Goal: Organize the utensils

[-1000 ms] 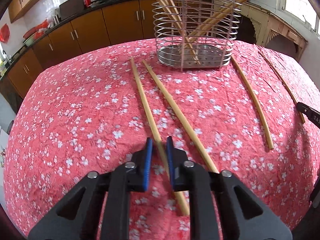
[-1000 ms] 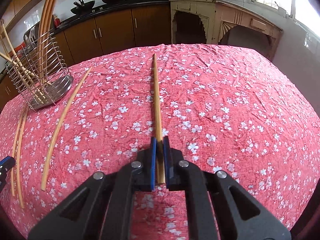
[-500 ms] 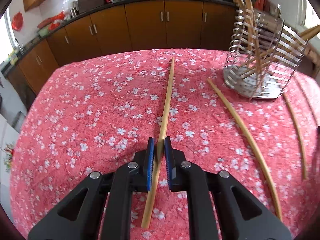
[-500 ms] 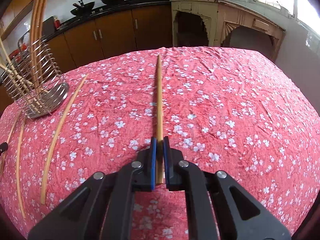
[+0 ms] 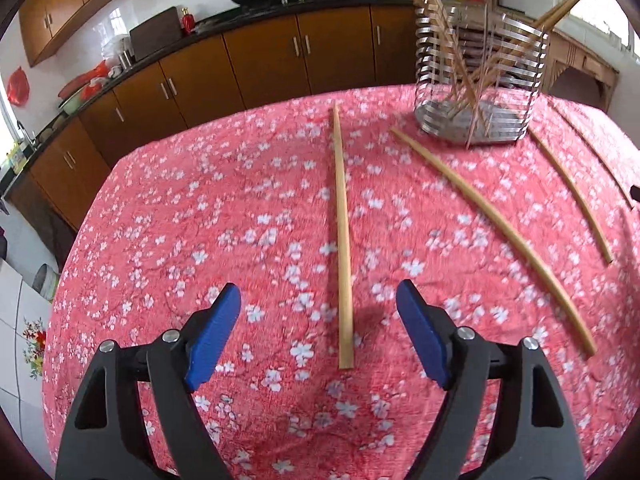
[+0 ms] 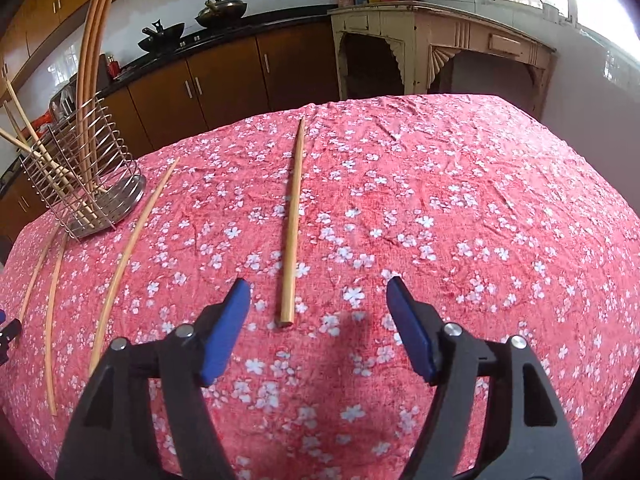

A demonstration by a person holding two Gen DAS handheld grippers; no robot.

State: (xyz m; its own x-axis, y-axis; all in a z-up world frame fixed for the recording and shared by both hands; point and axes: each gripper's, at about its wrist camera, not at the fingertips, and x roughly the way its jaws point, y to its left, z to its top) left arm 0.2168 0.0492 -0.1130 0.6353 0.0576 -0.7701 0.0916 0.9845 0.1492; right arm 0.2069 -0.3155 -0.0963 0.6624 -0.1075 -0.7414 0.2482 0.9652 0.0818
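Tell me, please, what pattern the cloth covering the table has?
The tablecloth is red-pink with small white blossoms, clearest in the right wrist view.

Home kitchen: cabinets (image 5: pixel 260 60), woks (image 6: pixel 162 34).

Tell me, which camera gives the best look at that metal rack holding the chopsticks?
The left wrist view: the metal rack stands nearly whole, upright on the tablecloth. In the right wrist view it sits at the left edge, tilted by the lens.

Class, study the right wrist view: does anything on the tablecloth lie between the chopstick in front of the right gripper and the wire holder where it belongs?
Yes. One long chopstick lies on the tablecloth between the nearest chopstick and the wire holder. The right gripper, opening, has nothing blocking it from that chopstick.
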